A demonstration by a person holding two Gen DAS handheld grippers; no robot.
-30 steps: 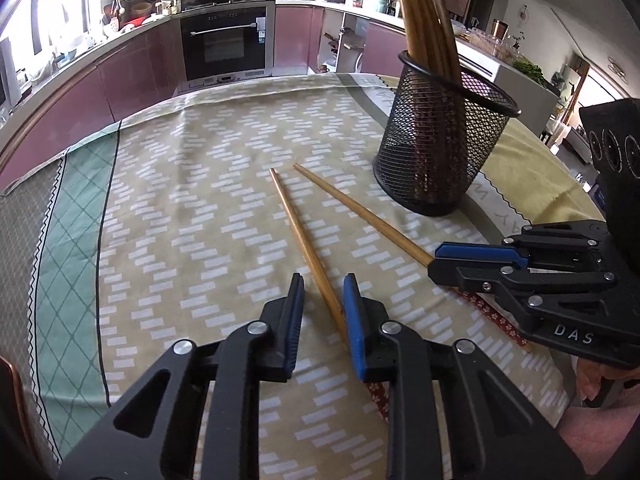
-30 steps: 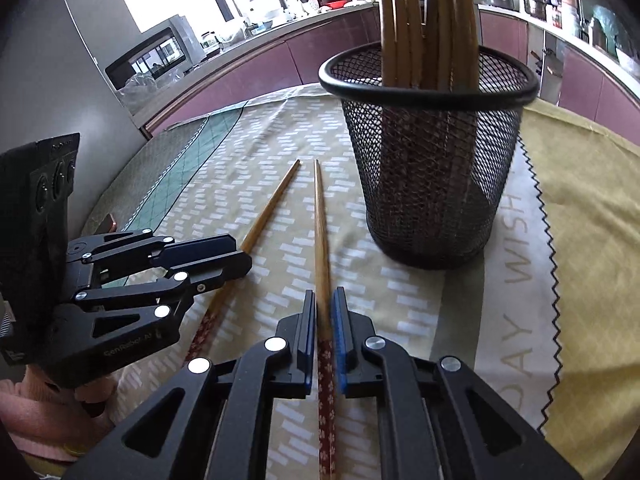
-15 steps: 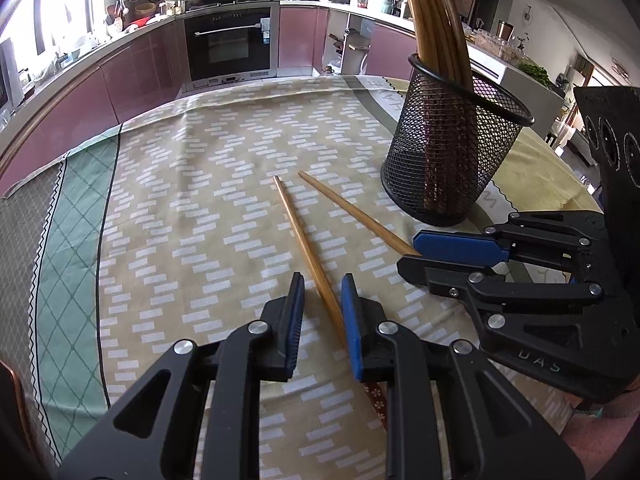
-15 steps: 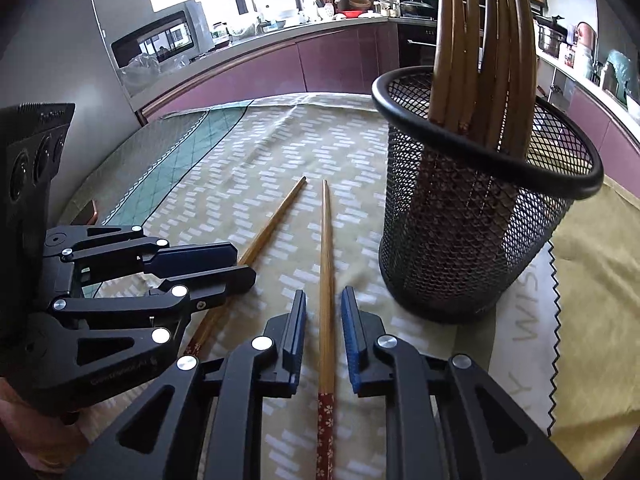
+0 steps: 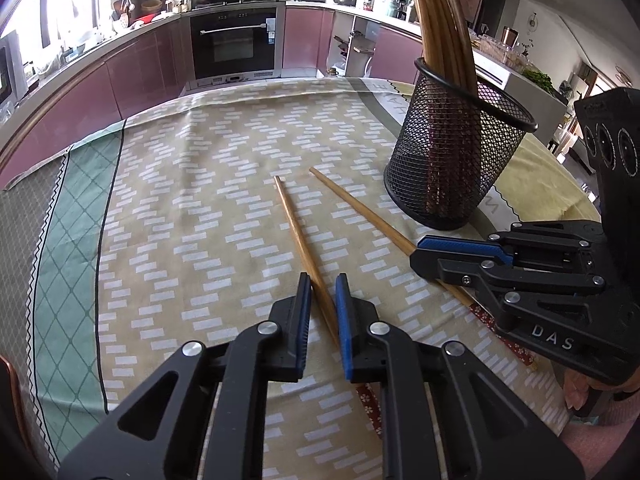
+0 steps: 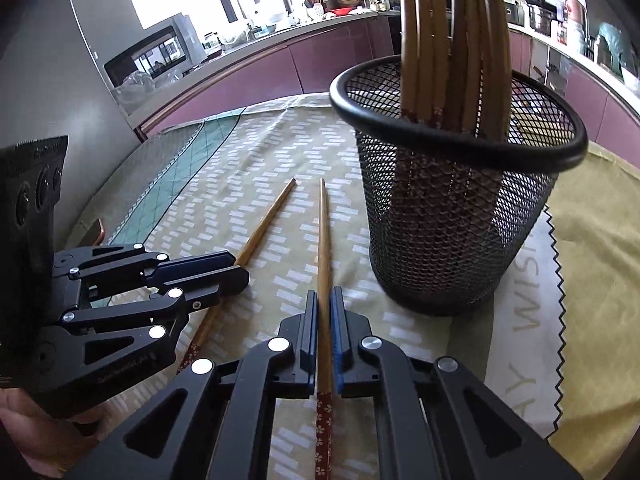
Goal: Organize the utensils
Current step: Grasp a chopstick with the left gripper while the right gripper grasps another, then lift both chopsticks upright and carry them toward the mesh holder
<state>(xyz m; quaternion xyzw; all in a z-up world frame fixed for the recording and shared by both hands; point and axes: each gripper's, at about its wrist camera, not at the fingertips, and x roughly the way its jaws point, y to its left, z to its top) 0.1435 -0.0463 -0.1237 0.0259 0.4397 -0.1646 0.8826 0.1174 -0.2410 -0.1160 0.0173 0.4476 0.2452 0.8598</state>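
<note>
Chopsticks: 2 loose ones flat on the patterned tablecloth [image 5: 168, 216], both just left of the black mesh holder [image 5: 452, 160], tips pointing away, fanned in a narrow V. Holder upright, packed w/ approx 6–7 more chopsticks [image 6: 452, 40], exact count unclear. Left chopstick [image 5: 298, 236], farther from holder, runs between fingers of left gripper [image 5: 322, 304]; jaws closing, small gaps either side, pads not pressing yet. Right chopstick [image 6: 324, 248], nearer holder, clamped by right gripper [image 6: 324, 312], jaws together on the shaft. Red floral ends of both sticks lie on the near side, away from holder. Kitchen counters behind.
</note>
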